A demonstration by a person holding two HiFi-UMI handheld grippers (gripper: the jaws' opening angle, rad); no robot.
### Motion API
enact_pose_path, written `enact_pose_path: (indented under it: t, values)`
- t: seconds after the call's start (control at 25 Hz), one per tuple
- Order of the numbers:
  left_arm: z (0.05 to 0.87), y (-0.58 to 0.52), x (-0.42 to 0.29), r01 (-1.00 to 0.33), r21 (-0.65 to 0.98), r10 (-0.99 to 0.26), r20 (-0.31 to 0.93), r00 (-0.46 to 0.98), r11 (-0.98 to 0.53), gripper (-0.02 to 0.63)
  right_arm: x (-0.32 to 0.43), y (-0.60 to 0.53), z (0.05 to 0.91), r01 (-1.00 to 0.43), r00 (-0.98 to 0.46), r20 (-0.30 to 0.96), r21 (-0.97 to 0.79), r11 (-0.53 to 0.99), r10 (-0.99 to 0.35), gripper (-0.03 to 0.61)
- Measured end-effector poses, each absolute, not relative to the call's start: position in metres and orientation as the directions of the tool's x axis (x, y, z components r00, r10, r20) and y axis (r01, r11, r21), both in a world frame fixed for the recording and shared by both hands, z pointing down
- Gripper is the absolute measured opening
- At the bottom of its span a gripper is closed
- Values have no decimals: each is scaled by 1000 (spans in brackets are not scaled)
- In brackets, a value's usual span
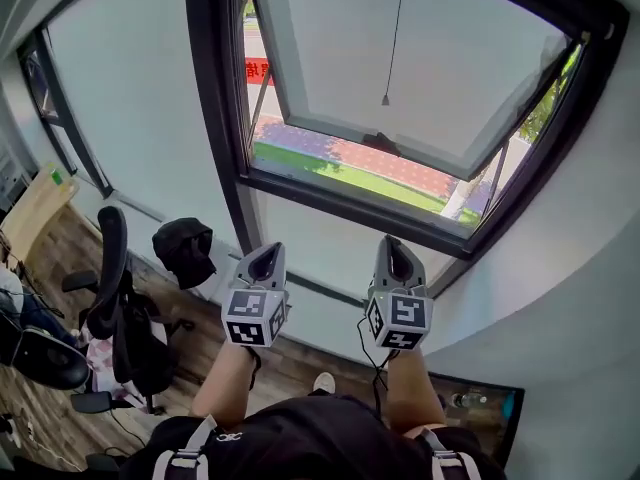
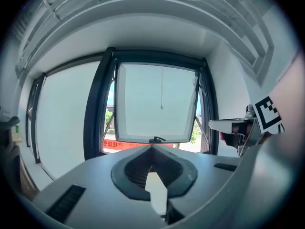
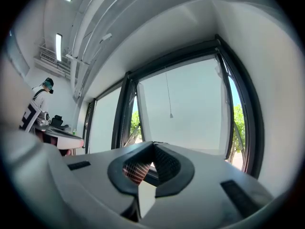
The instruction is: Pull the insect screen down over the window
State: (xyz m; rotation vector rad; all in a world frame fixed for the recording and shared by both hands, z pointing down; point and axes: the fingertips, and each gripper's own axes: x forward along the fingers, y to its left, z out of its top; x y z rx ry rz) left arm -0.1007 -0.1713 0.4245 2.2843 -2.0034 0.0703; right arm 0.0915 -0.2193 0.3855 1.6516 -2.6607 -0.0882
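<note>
Both pressed together and empty, the grey left gripper and grey right gripper hover below the dark-framed window, where the thin dangling pull cord looks the best hold for a light, soft, tear-prone insect screen, seemingly rolled up out of sight above.

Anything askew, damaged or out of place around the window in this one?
Nothing stands out. The window sash is swung open outward, the pull cord hangs straight, and the left gripper and right gripper are both shut and empty, short of the window.
</note>
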Motion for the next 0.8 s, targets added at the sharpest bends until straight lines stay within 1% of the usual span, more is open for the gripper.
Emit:
enact_pose_path:
  t: [0.16, 0.28, 0.36, 0.52, 0.68, 0.8]
  values:
    - [415, -229, -91, -990, 16, -985, 92, 144, -144, 9, 95, -275, 382, -898, -436, -12, 65, 435, -900, 5]
    - [407, -267, -89, -989, -6, -986, 76, 148, -148, 9, 97, -314, 379, -910, -403, -11, 112, 400, -915, 5]
    - [405, -287, -88, -988, -20, -986, 70, 151, -153, 9, 97, -332, 381, -914, -393, -5, 110, 390, -919, 5]
    - [405, -309, -99, -985, -23, -984, 70, 167, -169, 9, 88, -349, 382, -922, -376, -15, 107, 372, -927, 5]
    - [408, -330, -117, -974, -18, -971, 83, 224, -227, 9, 76, -357, 371, -942, -327, -60, 96, 321, -943, 5]
    - [404, -346, -125, -959, -77, -960, 87, 266, -273, 9, 70, -361, 371, -954, -295, -67, 77, 290, -953, 3]
